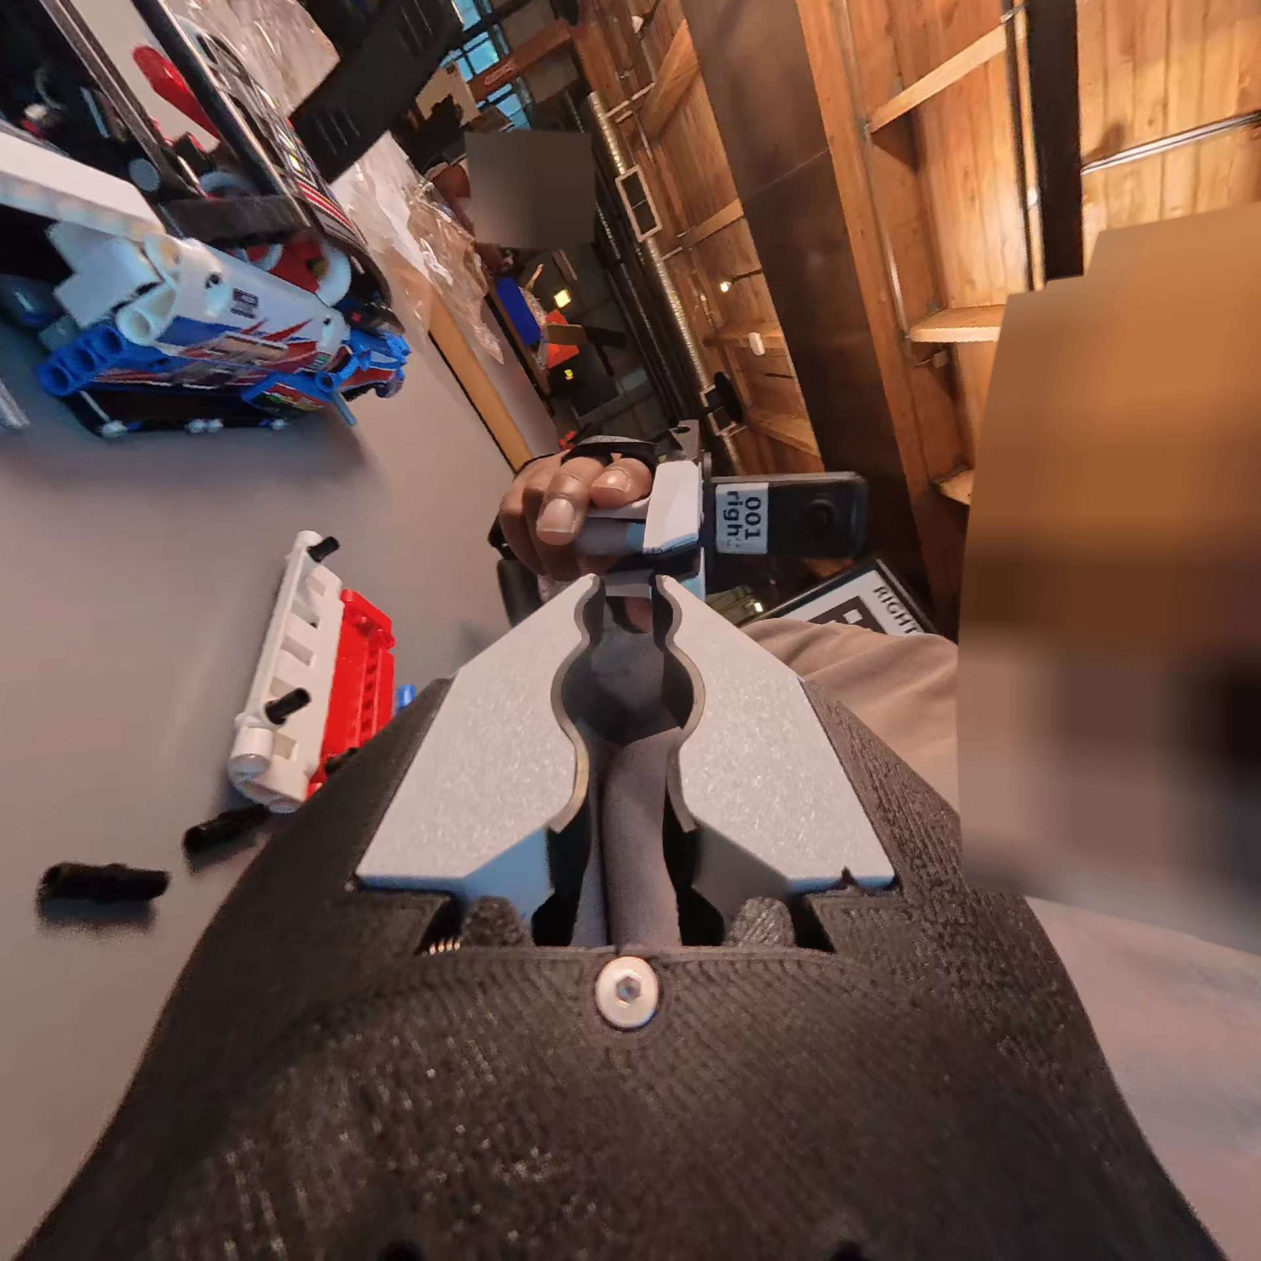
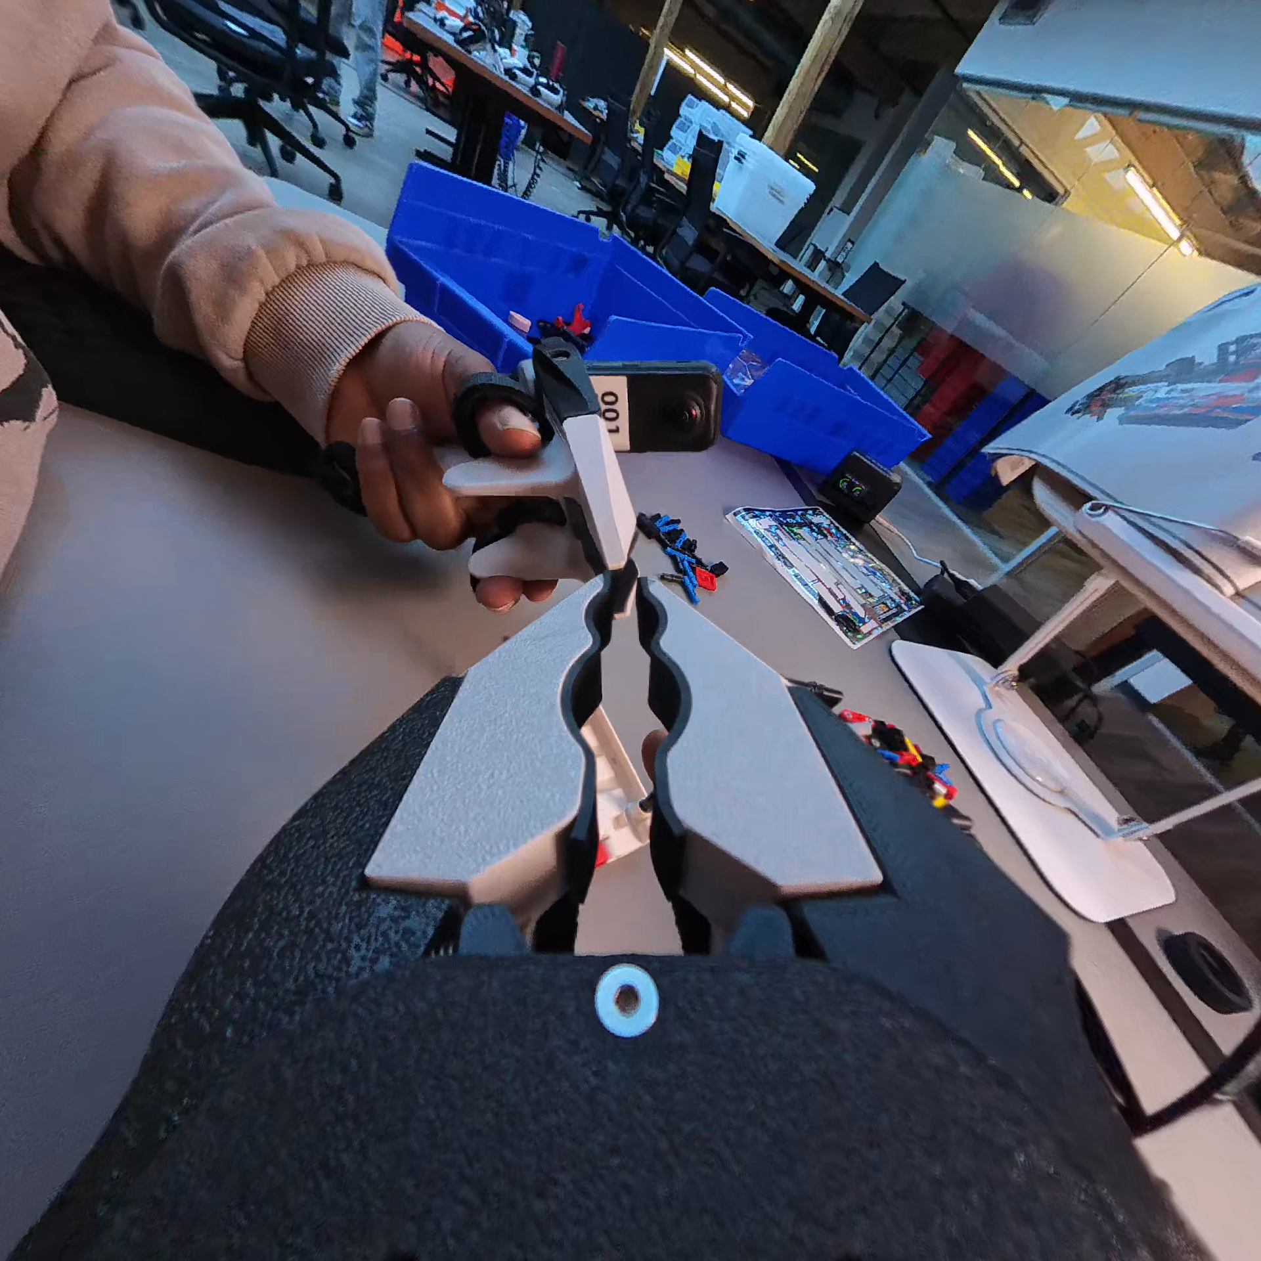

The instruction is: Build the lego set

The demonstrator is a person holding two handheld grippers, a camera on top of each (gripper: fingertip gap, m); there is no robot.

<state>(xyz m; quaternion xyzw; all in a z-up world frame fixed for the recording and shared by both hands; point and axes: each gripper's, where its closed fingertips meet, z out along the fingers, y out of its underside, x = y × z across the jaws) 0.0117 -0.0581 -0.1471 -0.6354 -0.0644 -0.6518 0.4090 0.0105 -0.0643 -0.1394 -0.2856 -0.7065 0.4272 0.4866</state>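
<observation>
My two grippers meet tip to tip above the grey table. My right gripper is closed to a narrow gap with a small black piece between its tips. Below that gap a white Lego part shows. My left gripper is nearly closed; only a grey part of the right gripper shows in its gap, and I cannot tell whether it holds anything. A white-and-red sub-assembly with black pins lies on the table to its left. Loose black pins lie nearby. The large blue, white and red model stands farther back.
Blue bins line the far table edge. A sticker sheet, a heap of small pins and another heap lie to the right. A white stand holds the instruction booklet. A small black device sits behind the sheet. Both grippers' tips are close together, under 4 cm apart.
</observation>
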